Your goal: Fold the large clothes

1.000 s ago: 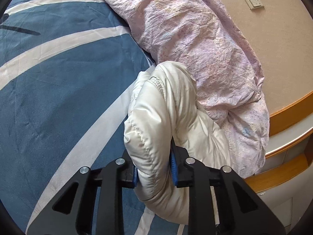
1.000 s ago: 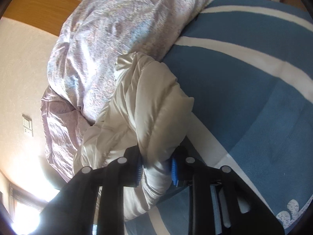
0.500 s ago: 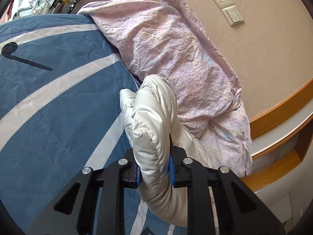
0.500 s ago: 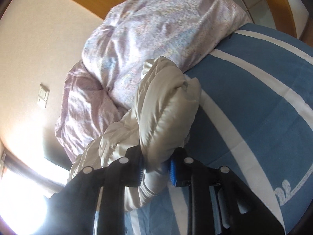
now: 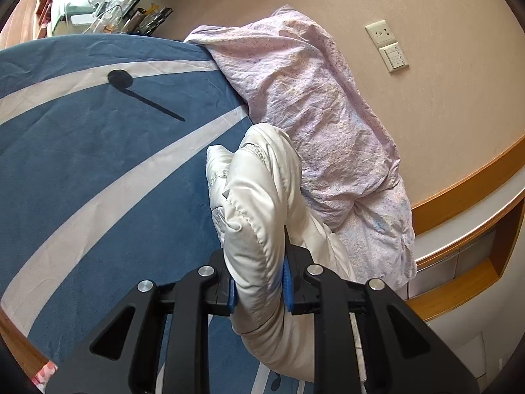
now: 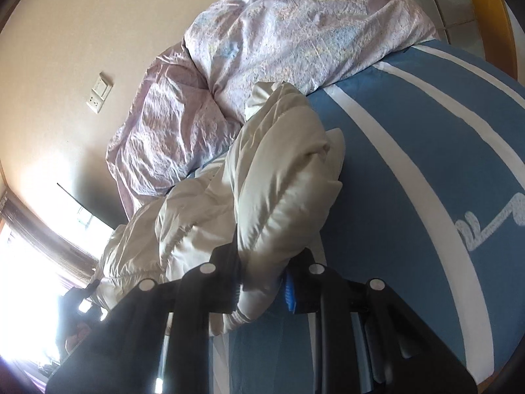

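Note:
A cream padded jacket (image 5: 262, 210) hangs bunched over the blue bedspread (image 5: 98, 170) with white stripes. My left gripper (image 5: 258, 287) is shut on a thick fold of it, blue pads pressing both sides. In the right wrist view my right gripper (image 6: 262, 287) is shut on another fold of the same jacket (image 6: 279, 197), which trails down to the left. The jacket is held up off the bed between the two grippers. Its lower part is hidden behind the gripper bodies.
A crumpled lilac duvet (image 5: 321, 115) lies along the wall beside the jacket, also in the right wrist view (image 6: 262, 49). A wall socket and switch (image 5: 387, 46), a wooden ledge (image 5: 466, 197) and a cluttered shelf (image 5: 98, 3) border the bed. A bright window (image 6: 26, 279) is at left.
Both grippers have lifted and drawn back with the jacket, so more of the bed, duvet and wall shows. The grips have not changed.

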Available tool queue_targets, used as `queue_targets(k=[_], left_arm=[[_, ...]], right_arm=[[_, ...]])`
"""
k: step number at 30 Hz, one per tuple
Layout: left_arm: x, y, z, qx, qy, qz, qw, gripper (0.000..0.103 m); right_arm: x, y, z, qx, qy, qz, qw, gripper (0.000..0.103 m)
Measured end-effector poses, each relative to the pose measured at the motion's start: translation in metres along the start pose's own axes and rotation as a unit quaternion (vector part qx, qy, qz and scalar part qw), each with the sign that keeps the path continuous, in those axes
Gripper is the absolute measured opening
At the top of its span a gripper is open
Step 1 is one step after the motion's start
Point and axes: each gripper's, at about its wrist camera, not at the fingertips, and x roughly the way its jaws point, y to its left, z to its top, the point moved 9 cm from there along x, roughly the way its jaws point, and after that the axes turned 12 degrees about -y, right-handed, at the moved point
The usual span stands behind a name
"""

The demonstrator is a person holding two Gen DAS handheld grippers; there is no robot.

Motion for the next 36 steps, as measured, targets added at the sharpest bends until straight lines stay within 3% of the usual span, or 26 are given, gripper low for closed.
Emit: queue_targets(k=[7, 9, 12, 14, 16, 19, 21, 25, 30, 36], left_arm=[[-0.02, 0.026, -0.015, -0.003, 0.001, 0.018, 0.9998, 0.021], [-0.019, 0.03, -0.018, 0.007, -0.001, 0.022, 0.9997, 0.023], [-0.018, 0.036, -0.021, 0.016, -0.003, 0.031, 0.9994, 0.029], [-0.018, 0.037, -0.021, 0.022, -0.007, 0.034, 0.9992, 0.039], [-0.018, 0.037, -0.022, 0.025, -0.011, 0.031, 0.9991, 0.061], [-0.021, 0.035, -0.021, 0.037, -0.027, 0.026, 0.9986, 0.077], [-0.022, 0.031, -0.022, 0.047, -0.032, 0.024, 0.9981, 0.083], [-0.018, 0.029, -0.028, 0.057, -0.031, 0.026, 0.9976, 0.084], [-0.01, 0.026, -0.031, 0.049, -0.029, 0.026, 0.9981, 0.084], [-0.003, 0.029, -0.03, 0.031, -0.043, 0.035, 0.998, 0.085]], right_arm=[[-0.011, -0.016, -0.031, 0.008, 0.009, -0.013, 1.0, 0.021], [-0.011, -0.021, -0.036, 0.004, 0.008, -0.023, 1.0, 0.025], [-0.014, -0.027, -0.038, -0.003, 0.002, -0.041, 0.999, 0.039], [-0.022, -0.029, -0.033, -0.025, -0.021, -0.07, 0.997, 0.059], [-0.036, -0.03, -0.017, -0.064, -0.075, -0.117, 0.988, 0.069], [-0.051, -0.018, 0.006, -0.116, -0.13, -0.159, 0.972, 0.069], [-0.049, 0.001, 0.014, -0.151, -0.137, -0.153, 0.967, 0.069], [-0.027, 0.054, 0.013, -0.231, -0.121, -0.111, 0.959, 0.073], [0.014, 0.112, -0.014, -0.315, -0.079, -0.07, 0.943, 0.074], [0.054, 0.147, -0.05, -0.365, -0.049, -0.064, 0.928, 0.074]])
